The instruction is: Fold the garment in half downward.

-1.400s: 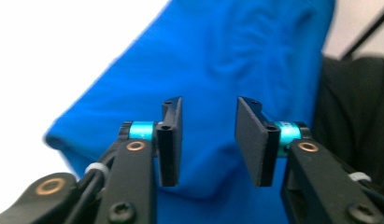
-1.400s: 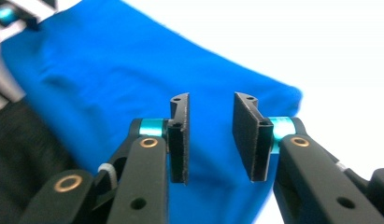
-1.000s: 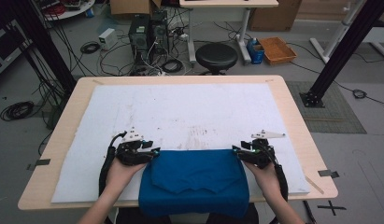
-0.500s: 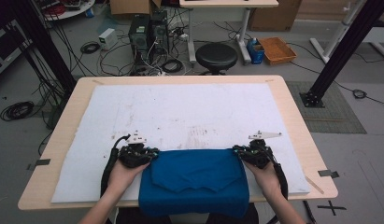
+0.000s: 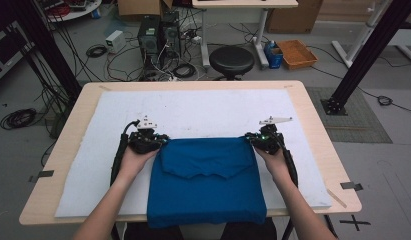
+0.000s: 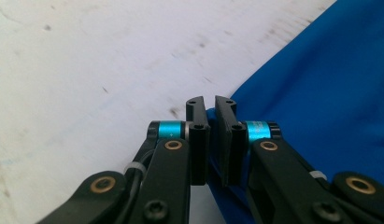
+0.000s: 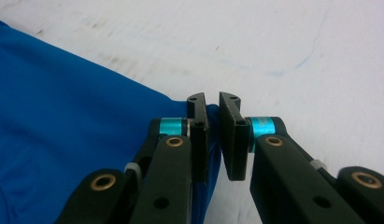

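A blue cloth lies on the white mat, its near part hanging over the table's front edge, with a folded flap across its upper half. My left gripper pinches the cloth's far left corner, and my right gripper pinches the far right corner. Both pairs of jaws have just been closing, with cloth between them. In the left gripper view the gripper grips a fold of the blue cloth. In the right gripper view the gripper clamps the edge of the cloth.
The wooden table shows bare around the mat. Beyond the far edge stand a black stool, computer cases with cables, and an orange tray. A black frame post rises at the right.
Both grippers have closed on the cloth's far corners and moved away from the person, dragging the cloth's far edge farther onto the mat.
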`<action>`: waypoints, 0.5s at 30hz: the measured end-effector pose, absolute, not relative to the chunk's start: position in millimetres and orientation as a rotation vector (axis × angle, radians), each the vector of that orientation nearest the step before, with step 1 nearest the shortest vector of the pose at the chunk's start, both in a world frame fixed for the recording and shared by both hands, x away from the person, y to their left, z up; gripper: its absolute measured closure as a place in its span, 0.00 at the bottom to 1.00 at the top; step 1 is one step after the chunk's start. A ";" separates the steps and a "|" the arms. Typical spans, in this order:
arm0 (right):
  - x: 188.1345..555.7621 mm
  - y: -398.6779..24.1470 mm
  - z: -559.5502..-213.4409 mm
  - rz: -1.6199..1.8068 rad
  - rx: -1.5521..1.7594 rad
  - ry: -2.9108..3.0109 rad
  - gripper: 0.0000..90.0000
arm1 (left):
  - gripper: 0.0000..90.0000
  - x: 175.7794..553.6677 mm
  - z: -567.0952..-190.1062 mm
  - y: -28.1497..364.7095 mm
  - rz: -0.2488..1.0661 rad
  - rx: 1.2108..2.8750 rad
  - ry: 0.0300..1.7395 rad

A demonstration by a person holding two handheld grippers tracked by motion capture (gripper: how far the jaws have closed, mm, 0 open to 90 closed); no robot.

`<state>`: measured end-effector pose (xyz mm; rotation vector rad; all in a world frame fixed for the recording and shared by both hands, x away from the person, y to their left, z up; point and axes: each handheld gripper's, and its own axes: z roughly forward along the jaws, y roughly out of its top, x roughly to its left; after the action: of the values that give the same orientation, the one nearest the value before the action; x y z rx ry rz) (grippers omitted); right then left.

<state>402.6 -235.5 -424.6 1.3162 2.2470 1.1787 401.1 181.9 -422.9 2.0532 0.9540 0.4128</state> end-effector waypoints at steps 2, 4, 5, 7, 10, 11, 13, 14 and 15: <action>412.4 -233.2 -425.4 1.163 1.332 2.242 0.92 | 0.93 411.9 -425.1 182.8 0.403 2.049 0.965; 416.6 -231.9 -425.9 1.157 1.334 2.240 0.92 | 0.93 416.4 -425.9 182.9 0.407 2.062 0.971; 423.2 -229.4 -426.9 1.141 1.334 2.238 0.92 | 0.93 421.9 -429.2 182.7 0.427 2.062 0.972; 427.6 -227.4 -428.3 1.143 1.316 2.225 0.92 | 0.93 424.0 -431.3 183.0 0.434 2.056 0.975; 432.1 -226.3 -433.3 1.115 1.327 2.235 0.92 | 0.93 429.9 -436.6 184.5 0.426 2.068 0.987; 432.6 -226.3 -434.5 1.114 1.340 2.233 0.92 | 0.93 431.4 -437.6 184.5 0.424 2.063 0.990; 432.5 -226.1 -434.9 1.108 1.341 2.229 0.89 | 0.90 432.5 -437.6 183.0 0.426 2.071 0.987; 431.8 -225.8 -434.0 1.096 1.330 2.219 0.87 | 0.83 432.2 -437.2 182.3 0.437 2.072 0.990; 430.3 -226.0 -432.2 1.088 1.327 2.207 0.85 | 0.73 430.1 -433.8 182.7 0.471 2.058 1.026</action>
<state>430.3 -226.0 -432.2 1.3271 2.2073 1.0880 430.1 182.7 -433.8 2.0575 1.0265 0.4707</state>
